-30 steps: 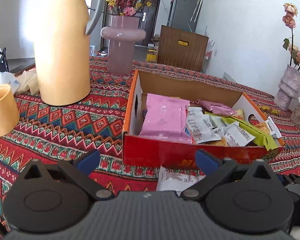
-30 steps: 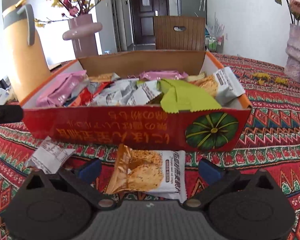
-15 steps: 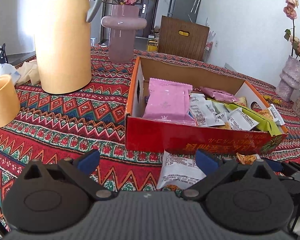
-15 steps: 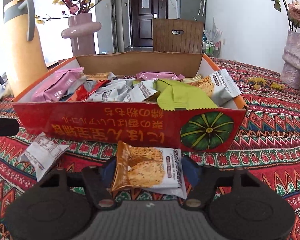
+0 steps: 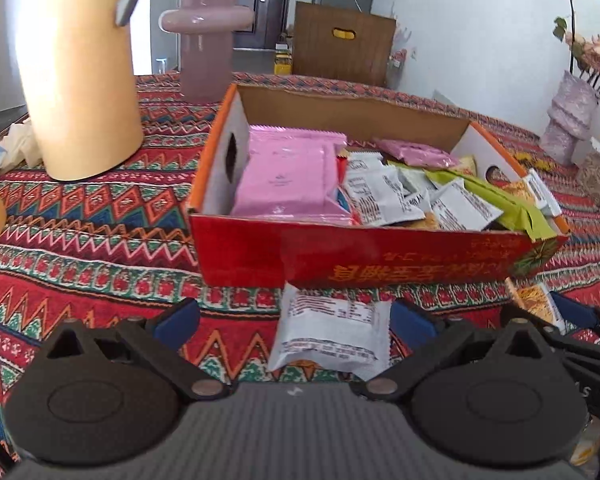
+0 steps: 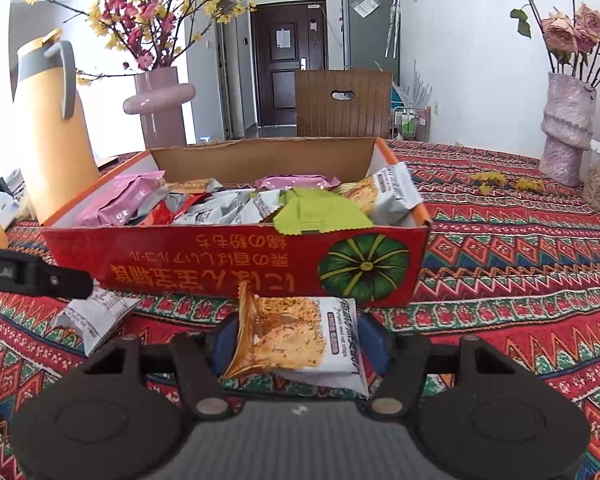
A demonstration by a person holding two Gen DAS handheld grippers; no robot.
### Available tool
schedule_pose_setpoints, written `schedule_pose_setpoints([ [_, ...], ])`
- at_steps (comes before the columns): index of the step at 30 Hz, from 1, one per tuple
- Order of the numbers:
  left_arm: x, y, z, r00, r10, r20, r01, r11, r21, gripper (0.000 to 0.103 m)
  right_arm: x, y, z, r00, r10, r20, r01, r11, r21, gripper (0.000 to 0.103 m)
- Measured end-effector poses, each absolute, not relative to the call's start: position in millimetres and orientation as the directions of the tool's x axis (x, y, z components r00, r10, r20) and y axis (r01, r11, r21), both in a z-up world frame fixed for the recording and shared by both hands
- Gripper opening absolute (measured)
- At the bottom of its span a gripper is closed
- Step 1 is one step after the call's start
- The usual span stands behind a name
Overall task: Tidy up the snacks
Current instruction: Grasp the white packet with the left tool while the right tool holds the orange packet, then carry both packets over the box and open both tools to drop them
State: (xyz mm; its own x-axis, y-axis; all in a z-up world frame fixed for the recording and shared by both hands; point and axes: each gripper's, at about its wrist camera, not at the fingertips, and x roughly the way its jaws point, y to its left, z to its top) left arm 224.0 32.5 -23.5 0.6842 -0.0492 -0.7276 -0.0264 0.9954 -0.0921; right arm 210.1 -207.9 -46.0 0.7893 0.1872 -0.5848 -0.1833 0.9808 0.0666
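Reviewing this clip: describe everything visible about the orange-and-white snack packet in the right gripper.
The snack packet is a small sealed pouch, glossy film by its look, with an orange photo of crisps on its left part and a white panel with small print on its right. Its left edge is crimped and flares upward. It lies roughly flat, in front of the red box. The right gripper has its jaws closed against both sides. Whether it is lifted off the tablecloth cannot be told.

The right gripper (image 6: 298, 338) pinches an orange snack packet (image 6: 296, 338) just before the red box (image 6: 236, 258); a white packet (image 6: 94, 316) lies on the tablecloth (image 6: 520, 280) leftward.
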Motion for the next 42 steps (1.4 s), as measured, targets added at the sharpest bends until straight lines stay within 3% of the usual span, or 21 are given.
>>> schedule_pose_setpoints([
  [12,237,6,-50,0.619,-0.026,-0.785,0.011,1.0,-0.025,0.103,200,-224,-45,0.799,0.197,-0.569,-0.17,0.98,0.099,0.064],
  [16,236,5,-51,0.621,-0.017,-0.783,0.005,1.0,-0.018,0.097,198,-222,-45,0.797,0.203,-0.569,-0.177,0.979,0.102,0.064],
  [26,230,10,-45,0.644,-0.018,-0.765,-0.009,0.999,-0.031,0.067,192,-221,-44,0.798,0.205,-0.566,-0.181,0.979,0.099,0.065],
  [42,203,13,-17,0.71,-0.072,-0.7,0.031,0.997,-0.07,0.064,178,-220,-26,0.828,0.212,-0.519,-0.195,0.977,0.087,0.064],
])
